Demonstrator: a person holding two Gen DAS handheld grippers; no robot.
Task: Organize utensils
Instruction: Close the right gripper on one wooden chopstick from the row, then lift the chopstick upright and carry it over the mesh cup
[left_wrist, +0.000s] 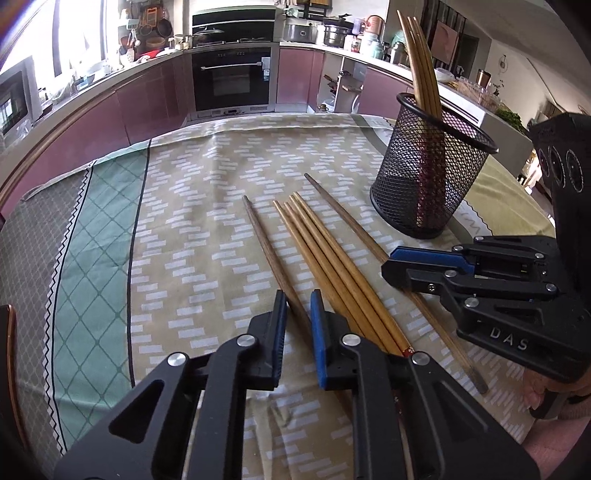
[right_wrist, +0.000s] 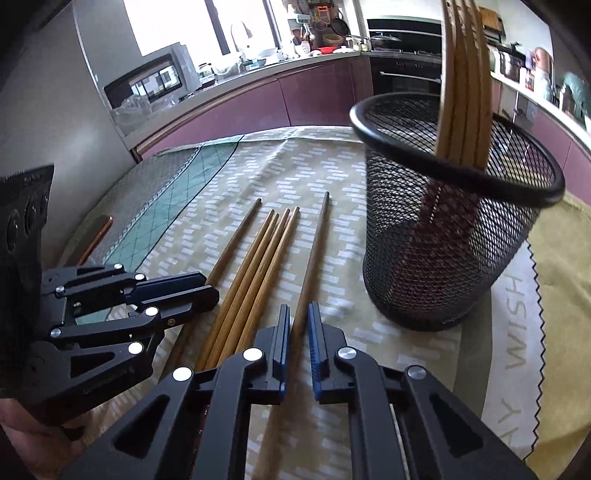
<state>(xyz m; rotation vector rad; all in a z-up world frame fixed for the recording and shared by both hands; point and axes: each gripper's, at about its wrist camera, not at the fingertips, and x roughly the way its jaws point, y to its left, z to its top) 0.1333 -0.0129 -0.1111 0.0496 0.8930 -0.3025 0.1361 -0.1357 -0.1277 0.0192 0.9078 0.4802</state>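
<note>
Several chopsticks lie on the tablecloth: a light bamboo bundle (left_wrist: 328, 258) (right_wrist: 258, 266) flanked by two dark ones. My left gripper (left_wrist: 298, 306) straddles the left dark chopstick (left_wrist: 273, 254) (right_wrist: 236, 240), jaws slightly apart, pads close to it. My right gripper (right_wrist: 298, 317) straddles the right dark chopstick (right_wrist: 314, 251) (left_wrist: 351, 221) the same way; I cannot tell whether either grips. The right gripper also shows in the left wrist view (left_wrist: 399, 266), and the left gripper in the right wrist view (right_wrist: 199, 288). A black mesh cup (left_wrist: 432, 170) (right_wrist: 450, 221) holds several bamboo chopsticks (left_wrist: 421, 62) (right_wrist: 465, 81) upright.
A patterned tablecloth (left_wrist: 184, 206) (right_wrist: 332, 173) covers the table, with a green band at the left. Purple kitchen cabinets (left_wrist: 147, 103) and an oven (left_wrist: 232, 77) stand beyond the far edge. A wooden chair back (left_wrist: 11, 354) stands by the table's left side.
</note>
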